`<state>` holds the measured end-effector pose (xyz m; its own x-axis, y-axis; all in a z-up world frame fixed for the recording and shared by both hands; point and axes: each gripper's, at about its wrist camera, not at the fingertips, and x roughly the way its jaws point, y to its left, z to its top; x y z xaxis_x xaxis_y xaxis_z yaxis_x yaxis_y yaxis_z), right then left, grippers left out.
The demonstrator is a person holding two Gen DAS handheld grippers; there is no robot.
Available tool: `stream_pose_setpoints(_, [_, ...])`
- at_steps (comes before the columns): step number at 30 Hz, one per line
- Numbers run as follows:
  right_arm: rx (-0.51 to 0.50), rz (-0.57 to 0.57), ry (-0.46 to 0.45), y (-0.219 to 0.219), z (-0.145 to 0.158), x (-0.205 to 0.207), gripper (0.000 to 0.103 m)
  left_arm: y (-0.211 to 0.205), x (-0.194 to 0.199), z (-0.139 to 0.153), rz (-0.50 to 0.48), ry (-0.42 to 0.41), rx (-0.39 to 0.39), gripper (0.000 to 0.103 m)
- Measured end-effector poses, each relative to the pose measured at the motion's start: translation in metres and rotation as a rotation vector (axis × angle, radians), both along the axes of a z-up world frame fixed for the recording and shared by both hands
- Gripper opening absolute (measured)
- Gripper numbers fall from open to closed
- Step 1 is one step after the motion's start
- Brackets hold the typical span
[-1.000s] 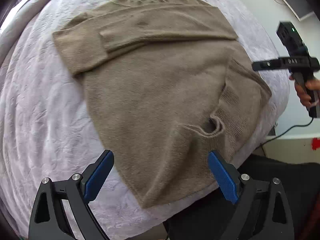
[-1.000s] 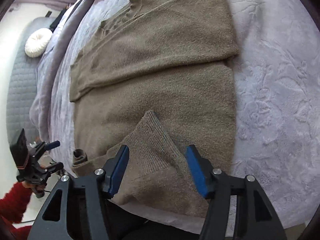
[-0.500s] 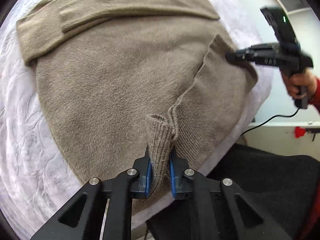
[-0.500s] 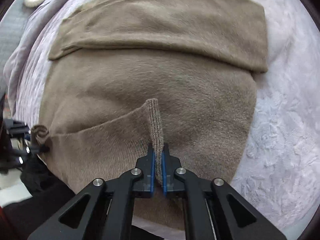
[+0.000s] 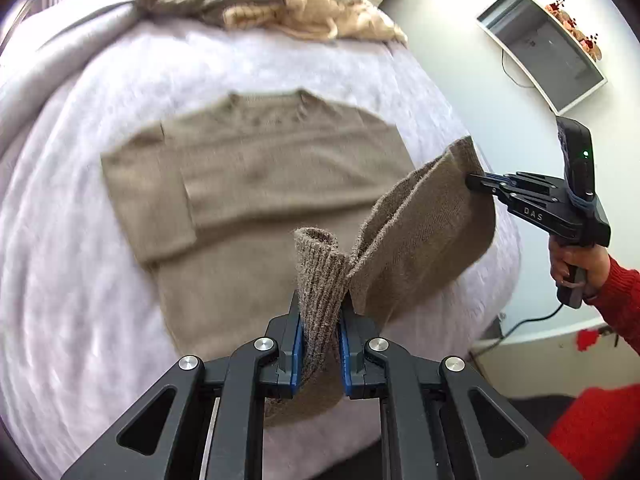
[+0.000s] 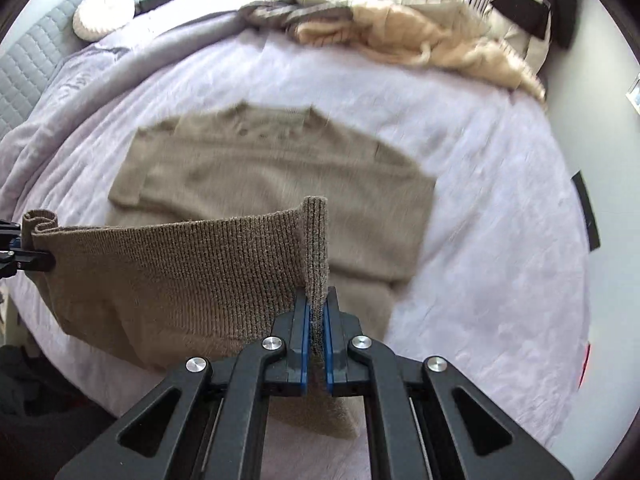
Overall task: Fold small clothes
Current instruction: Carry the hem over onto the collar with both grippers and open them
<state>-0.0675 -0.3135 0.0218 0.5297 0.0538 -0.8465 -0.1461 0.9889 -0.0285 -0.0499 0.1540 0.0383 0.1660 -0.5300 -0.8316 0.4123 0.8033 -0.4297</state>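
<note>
A taupe knit sweater (image 5: 256, 184) lies on the lilac bedspread (image 5: 80, 280), neck away from me, sleeves folded across the chest. My left gripper (image 5: 320, 340) is shut on the left corner of its ribbed hem. My right gripper (image 6: 318, 332) is shut on the right corner of the hem; it also shows in the left wrist view (image 5: 476, 182). The hem (image 6: 180, 264) is lifted off the bed and stretched between the two grippers. The sweater's upper body (image 6: 260, 168) still rests flat.
A heap of beige and grey clothes (image 6: 392, 24) lies at the far side of the bed. A round white cushion (image 6: 104, 12) sits at the back left. A wall screen (image 5: 544, 48) is to the right. The bed's near edge is just below the grippers.
Both grippers closed on the hem corners, then rose and pulled back, lifting the sweater's lower part off the bed. More of the bed and room is now in view.
</note>
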Motion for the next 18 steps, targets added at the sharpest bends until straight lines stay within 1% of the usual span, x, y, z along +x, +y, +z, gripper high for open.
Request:
stream_pose_setpoints(3, [-0.012,-0.007,-0.049,-0.001,0.012,0.028,0.006,-0.001,0.032,0.008,0.028,-0.067,0.011,0.016])
stream_pose_setpoints(5, [-0.019,-0.013,-0.075,-0.001,0.014,0.051,0.006,-0.011,0.058,0.005,0.044,-0.100,0.014,0.016])
stream_pose_setpoints(7, [-0.016,-0.027,-0.087,-0.003,0.012,0.077,0.006,-0.014,0.080,0.002,0.049,-0.128,0.023,0.016])
stream_pose_setpoints(10, [-0.001,-0.060,-0.080,-0.013,0.002,0.113,0.006,-0.023,0.115,-0.012,0.053,-0.152,0.047,0.016])
stream_pose_setpoints(12, [0.005,-0.083,-0.062,-0.018,-0.013,0.138,0.006,-0.027,0.137,-0.031,0.059,-0.151,0.060,0.016])
stream_pose_setpoints(16, [0.026,-0.128,0.031,-0.028,-0.072,0.185,0.006,-0.036,0.173,-0.089,0.079,-0.108,0.094,0.016])
stream_pose_setpoints(18, [0.032,-0.148,0.066,-0.031,-0.099,0.197,0.006,-0.039,0.185,-0.116,0.099,-0.077,0.114,0.016])
